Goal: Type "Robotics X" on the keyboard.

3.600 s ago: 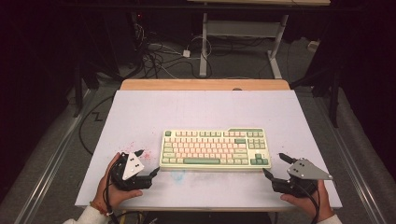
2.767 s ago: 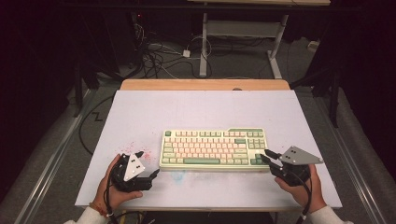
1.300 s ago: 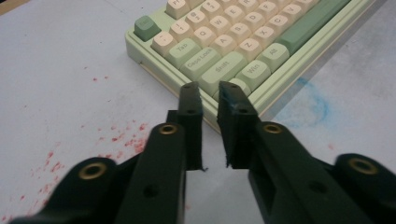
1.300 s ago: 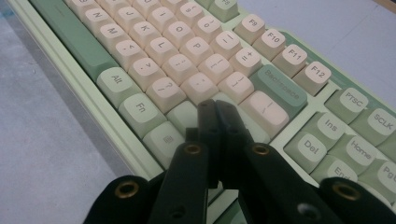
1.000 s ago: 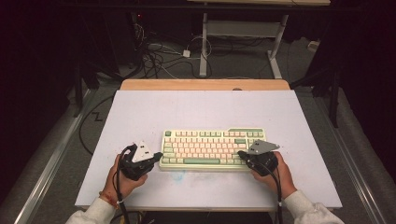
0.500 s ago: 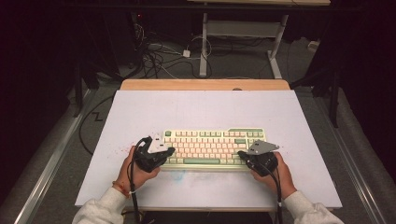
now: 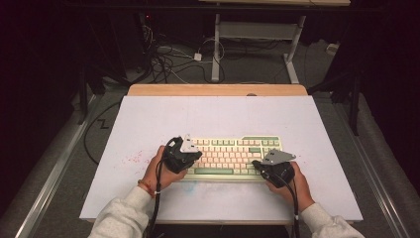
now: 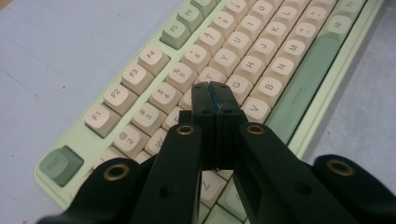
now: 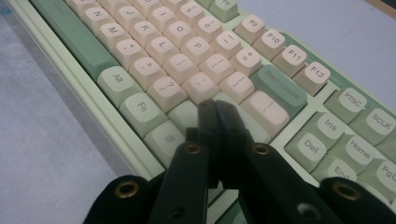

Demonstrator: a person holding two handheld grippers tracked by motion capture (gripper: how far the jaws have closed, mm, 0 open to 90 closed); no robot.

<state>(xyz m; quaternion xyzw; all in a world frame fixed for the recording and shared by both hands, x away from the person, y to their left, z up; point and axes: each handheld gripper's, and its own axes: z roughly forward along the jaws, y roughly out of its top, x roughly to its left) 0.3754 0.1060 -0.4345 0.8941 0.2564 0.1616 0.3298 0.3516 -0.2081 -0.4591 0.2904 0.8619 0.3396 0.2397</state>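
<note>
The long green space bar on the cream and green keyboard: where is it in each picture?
High view: space bar, bottom key row, between both hands.
Left gripper view: right, running diagonally.
Right gripper view: upper left.
Shared landmark: the keyboard's pale green front edge beside it.

Pale green keyboard (image 7: pixel 233 157) with cream and green keycaps; black tongs (image 8: pixel 212 100).

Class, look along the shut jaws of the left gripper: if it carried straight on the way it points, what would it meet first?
Most likely the keyboard: the left gripper points down at its letter keys, around F and G, though how close the tips are is unclear.
</note>
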